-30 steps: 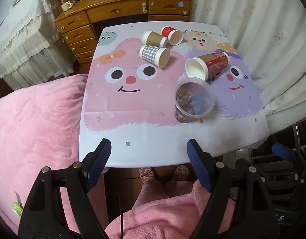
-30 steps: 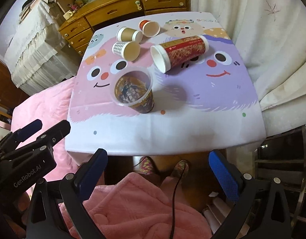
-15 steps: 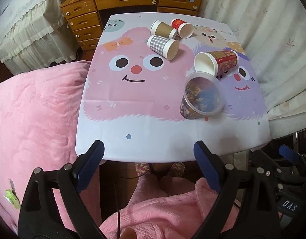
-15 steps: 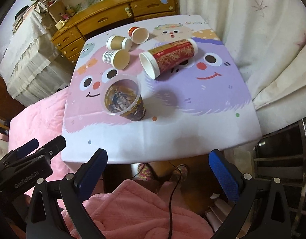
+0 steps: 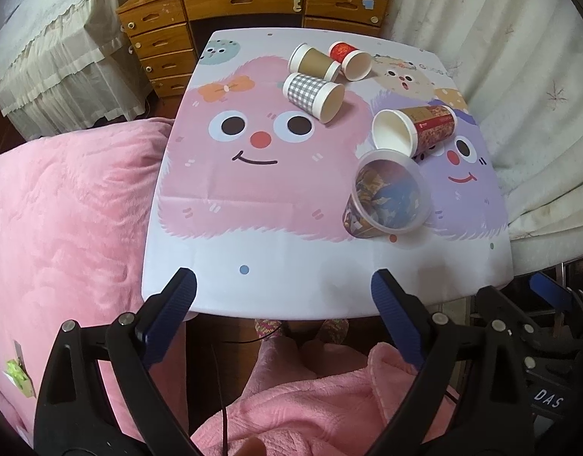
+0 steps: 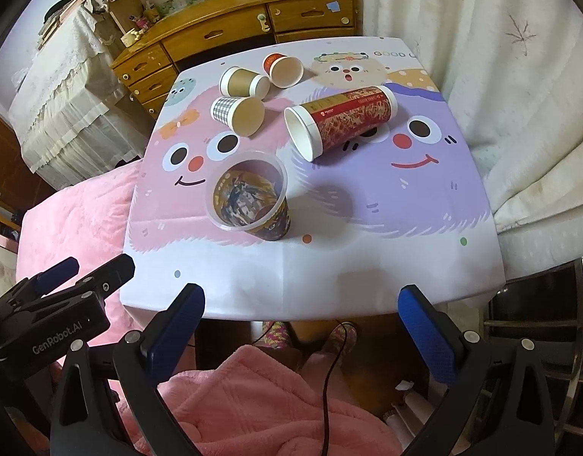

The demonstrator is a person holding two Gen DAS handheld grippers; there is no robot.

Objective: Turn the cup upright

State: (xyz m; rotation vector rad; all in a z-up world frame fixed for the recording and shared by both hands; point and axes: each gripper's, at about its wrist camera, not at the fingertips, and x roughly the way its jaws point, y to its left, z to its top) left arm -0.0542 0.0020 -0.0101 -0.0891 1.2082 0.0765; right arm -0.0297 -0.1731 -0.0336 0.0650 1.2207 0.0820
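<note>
Several cups are on the cartoon tablecloth [image 5: 253, 197]. A clear plastic cup with a printed sleeve [image 5: 386, 199] [image 6: 249, 199] stands upright near the front. A tall red paper cup [image 5: 415, 131] [image 6: 341, 119] lies on its side behind it. A grey checked cup [image 5: 312, 95] [image 6: 238, 114], a brown cup [image 5: 314, 61] [image 6: 244, 81] and a small red cup [image 5: 350, 60] [image 6: 284, 68] lie on their sides at the back. My left gripper [image 5: 284, 292] and right gripper [image 6: 301, 306] are open and empty, held before the table's front edge.
A pink quilt [image 5: 63, 220] lies left of the table. A wooden drawer desk [image 5: 253, 3] stands behind it. A white curtain [image 5: 500, 38] hangs at the right. A metal rack [image 6: 538, 334] stands at the lower right. My pink-clad lap [image 6: 261, 410] is below the grippers.
Both grippers have shifted slightly; the left view has swung so the table sits further right and higher. The cups have not moved. Both grippers stay open.
</note>
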